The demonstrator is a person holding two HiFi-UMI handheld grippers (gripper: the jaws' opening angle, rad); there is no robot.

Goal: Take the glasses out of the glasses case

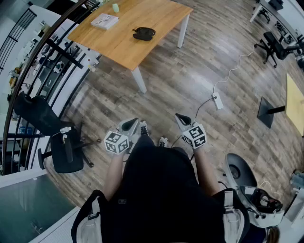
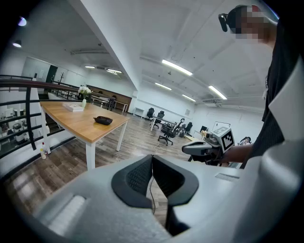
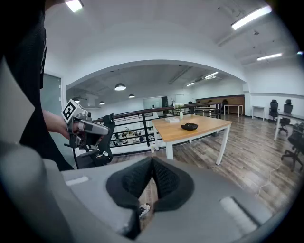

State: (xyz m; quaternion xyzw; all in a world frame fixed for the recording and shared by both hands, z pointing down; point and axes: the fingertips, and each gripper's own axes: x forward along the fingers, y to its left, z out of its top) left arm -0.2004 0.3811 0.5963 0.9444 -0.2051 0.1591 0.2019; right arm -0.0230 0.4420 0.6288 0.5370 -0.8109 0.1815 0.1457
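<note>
- the person stands on the wood floor (image 1: pixel 190 80), well back from the wooden table (image 1: pixel 142 54), with both tools held low in front of the body
- the left gripper (image 1: pixel 130 124) is clenched, its dark pads (image 2: pixel 135 178) meeting at the tips with nothing between them
- the right gripper (image 1: pixel 181 119) is clenched the same way, also empty, near the left one
- the glasses case (image 1: pixel 143 33), a dark shape, lies on the table top, well apart from both grippers
- a white book (image 1: pixel 105 21) and a small pale vase (image 1: pixel 115 7) sit towards the table's far end
- a black office chair (image 1: pixel 66 149) stands to the person's left
</note>
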